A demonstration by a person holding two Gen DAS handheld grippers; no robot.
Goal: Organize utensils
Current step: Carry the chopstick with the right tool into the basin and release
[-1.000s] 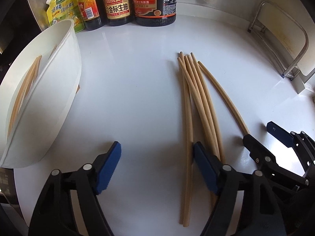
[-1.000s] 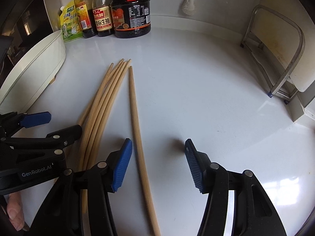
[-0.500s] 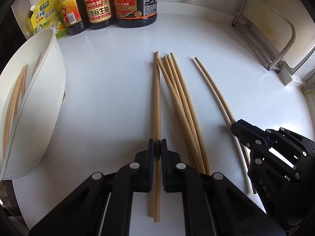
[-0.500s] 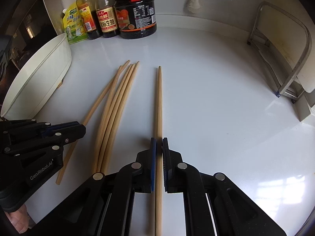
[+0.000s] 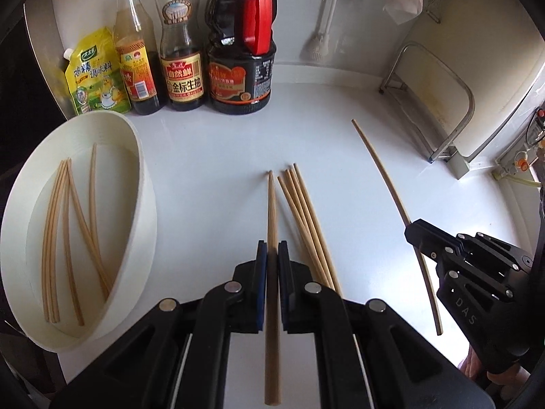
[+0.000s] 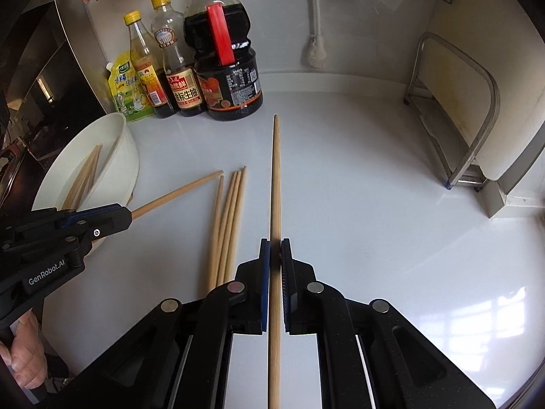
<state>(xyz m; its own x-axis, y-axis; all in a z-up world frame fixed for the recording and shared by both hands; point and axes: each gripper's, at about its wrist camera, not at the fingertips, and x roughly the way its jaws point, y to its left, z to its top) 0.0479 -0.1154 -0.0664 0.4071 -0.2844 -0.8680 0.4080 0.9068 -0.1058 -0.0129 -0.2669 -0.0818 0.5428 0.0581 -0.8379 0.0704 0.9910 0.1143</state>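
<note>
I see the white counter [image 5: 211, 156] filling most of both views, with the white oval tub [image 5: 136, 225] at its left edge and a row of sauce bottles [image 5: 182, 78] along the back wall. A metal rack [image 6: 477, 129] stands at the far right.

My left gripper [image 5: 272, 262] is clamped narrow on one chopstick [image 5: 271, 211], which runs straight out between the blue pads; its far tip points toward the bottles and its near end passes back under the gripper body. From the right wrist camera that stick [image 6: 177, 196] juts out of the left gripper [image 6: 119, 216], clear of the counter, beside the tub [image 6: 126, 156].

My right gripper [image 6: 275, 262] is likewise pinched tight on a second chopstick [image 6: 276, 177], held along the line of its fingers. In the left view this stick [image 5: 381, 170] looks thin and bowed by the lens, crossing the right gripper [image 5: 414, 231].

Between the two held sticks, four loose chopsticks [image 5: 306, 225] lie in a tight bundle on the counter, just right of the left gripper's pads.

All are plain pale wood, tapering slightly. Several more chopsticks [image 5: 68, 225] lie lengthwise in the tub.
</note>
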